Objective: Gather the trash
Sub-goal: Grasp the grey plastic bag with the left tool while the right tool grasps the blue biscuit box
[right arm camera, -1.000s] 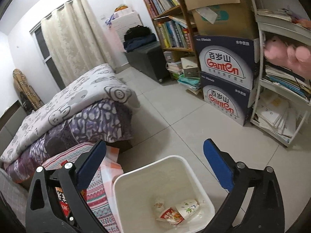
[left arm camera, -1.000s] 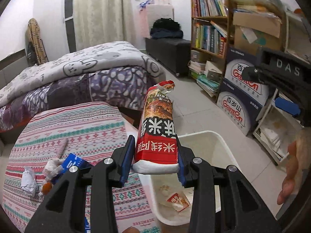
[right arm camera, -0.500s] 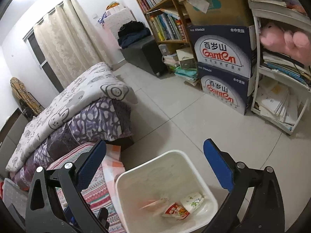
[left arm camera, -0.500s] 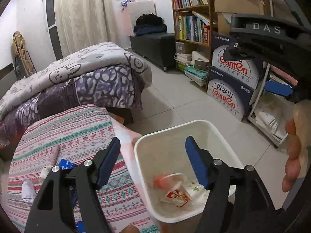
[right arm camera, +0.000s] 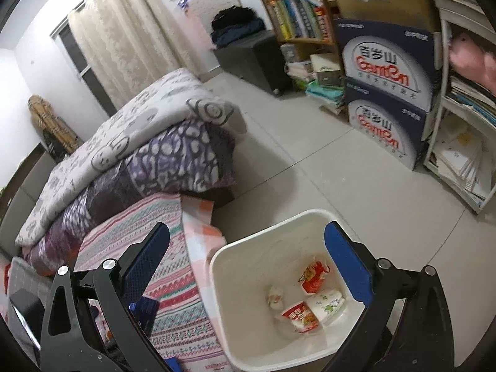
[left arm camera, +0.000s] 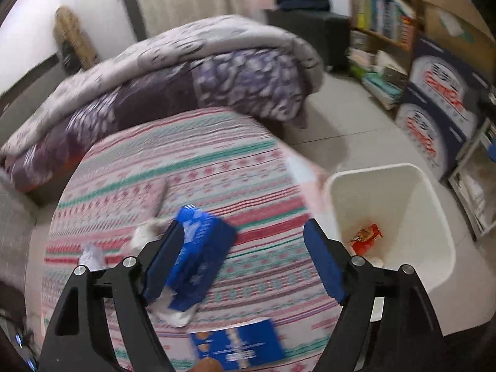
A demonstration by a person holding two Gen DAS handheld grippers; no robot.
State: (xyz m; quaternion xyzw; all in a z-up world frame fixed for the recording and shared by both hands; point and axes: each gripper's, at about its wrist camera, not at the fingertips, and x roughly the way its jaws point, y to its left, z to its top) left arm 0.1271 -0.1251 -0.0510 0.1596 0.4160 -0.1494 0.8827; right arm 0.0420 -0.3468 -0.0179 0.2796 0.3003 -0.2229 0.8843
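My left gripper is open and empty, hovering over the striped cloth. A blue wrapper lies just inside its left finger, with crumpled white tissues to the left and a flat blue packet below. The white bin stands to the right on the floor, with the red noodle packet in it. My right gripper is open and empty above the bin. The bin holds several wrappers, among them the red packet.
A folded quilt pile lies behind the cloth. Stacked water cartons, a bookshelf and a white rack of papers line the right wall. Tiled floor surrounds the bin.
My left gripper let go of the red noodle packet, which fell into the bin, then swung left over the cloth toward the blue wrapper. My right gripper stayed open over the bin.
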